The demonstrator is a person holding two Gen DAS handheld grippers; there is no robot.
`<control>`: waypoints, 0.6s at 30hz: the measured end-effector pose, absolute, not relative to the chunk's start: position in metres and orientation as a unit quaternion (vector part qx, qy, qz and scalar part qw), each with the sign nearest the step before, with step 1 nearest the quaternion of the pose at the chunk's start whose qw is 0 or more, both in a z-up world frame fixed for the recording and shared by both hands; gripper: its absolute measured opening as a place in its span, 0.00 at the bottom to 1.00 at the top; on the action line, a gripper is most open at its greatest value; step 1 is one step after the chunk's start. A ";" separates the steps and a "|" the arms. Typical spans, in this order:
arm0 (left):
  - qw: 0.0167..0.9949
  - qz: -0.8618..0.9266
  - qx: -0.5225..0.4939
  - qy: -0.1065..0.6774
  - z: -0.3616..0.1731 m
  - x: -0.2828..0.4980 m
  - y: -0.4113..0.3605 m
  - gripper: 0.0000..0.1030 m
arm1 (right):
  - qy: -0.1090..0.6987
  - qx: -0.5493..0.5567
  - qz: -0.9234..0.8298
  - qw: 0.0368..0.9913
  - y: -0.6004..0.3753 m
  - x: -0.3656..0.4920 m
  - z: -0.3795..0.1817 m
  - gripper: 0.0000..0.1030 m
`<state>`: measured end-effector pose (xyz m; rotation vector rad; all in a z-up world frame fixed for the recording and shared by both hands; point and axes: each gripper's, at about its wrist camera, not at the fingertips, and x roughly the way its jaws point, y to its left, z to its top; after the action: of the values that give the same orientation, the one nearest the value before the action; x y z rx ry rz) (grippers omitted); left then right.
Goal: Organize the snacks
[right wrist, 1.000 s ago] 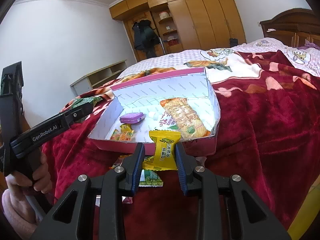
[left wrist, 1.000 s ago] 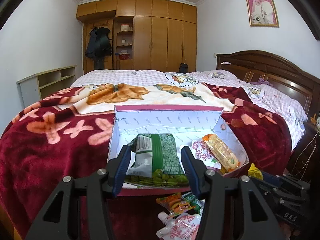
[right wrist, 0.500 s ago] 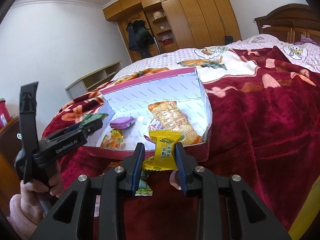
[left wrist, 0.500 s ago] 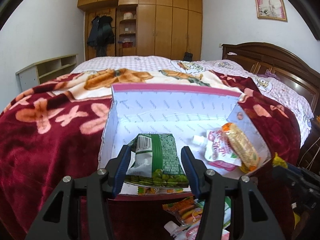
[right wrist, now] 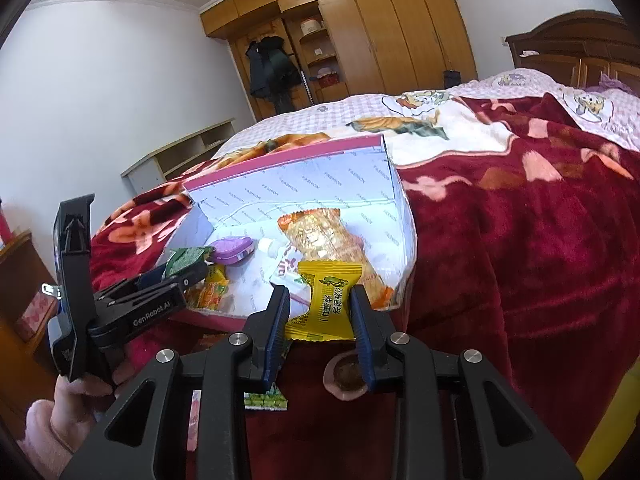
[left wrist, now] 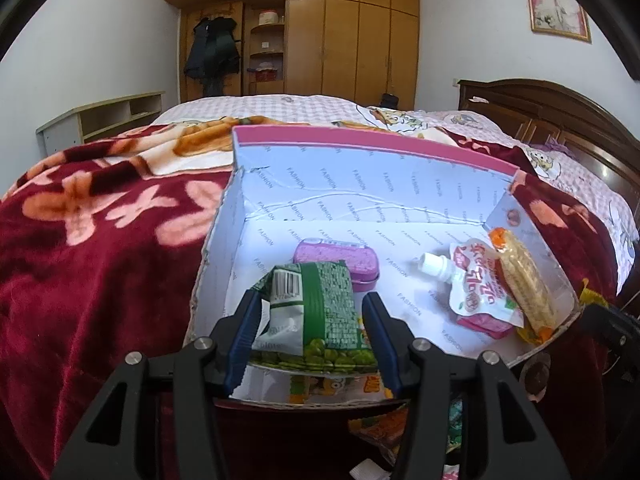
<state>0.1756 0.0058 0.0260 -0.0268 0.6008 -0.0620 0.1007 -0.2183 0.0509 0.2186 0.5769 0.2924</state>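
A pink-rimmed white box (left wrist: 360, 188) lies open on the red blanket. My left gripper (left wrist: 310, 316) is shut on a green pea snack bag (left wrist: 316, 312) and holds it over the box's near left corner. My right gripper (right wrist: 320, 306) is shut on a yellow candy packet (right wrist: 326, 300) just before the box's near right edge (right wrist: 406, 256). Inside the box lie a purple tin (left wrist: 336, 258), a red-white pouch (left wrist: 476, 284), an orange cracker pack (left wrist: 520, 284) and small orange sweets (right wrist: 212, 292). The left gripper also shows in the right wrist view (right wrist: 188, 272).
Loose snack packets (left wrist: 384, 428) lie on the blanket in front of the box, with a round brown sweet (right wrist: 346, 376) and a green packet (right wrist: 266, 400). A wooden headboard (left wrist: 560, 116) stands on the right, a wardrobe (left wrist: 320, 40) behind, a low shelf (left wrist: 104, 116) on the left.
Both grippers have moved forward toward the box with their snacks. The pea bag now hangs over the box's inside, and the purple tin has come into the left view.
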 end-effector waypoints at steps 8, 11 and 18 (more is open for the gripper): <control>0.953 -0.028 -0.019 0.302 0.019 0.180 0.012 0.54 | 0.277 0.094 0.135 0.947 -0.215 0.115 0.060 0.31; 0.952 -0.029 -0.019 0.303 0.018 0.180 0.011 0.56 | 0.276 0.091 0.135 0.947 -0.212 0.125 0.065 0.31; 0.952 -0.031 -0.014 0.304 0.018 0.178 0.007 0.60 | 0.280 0.087 0.137 0.946 -0.203 0.152 0.070 0.31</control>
<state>0.1783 0.0070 0.0181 -0.0290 0.6181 -0.0637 0.1523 -0.2035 0.0698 0.1779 0.5700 0.2780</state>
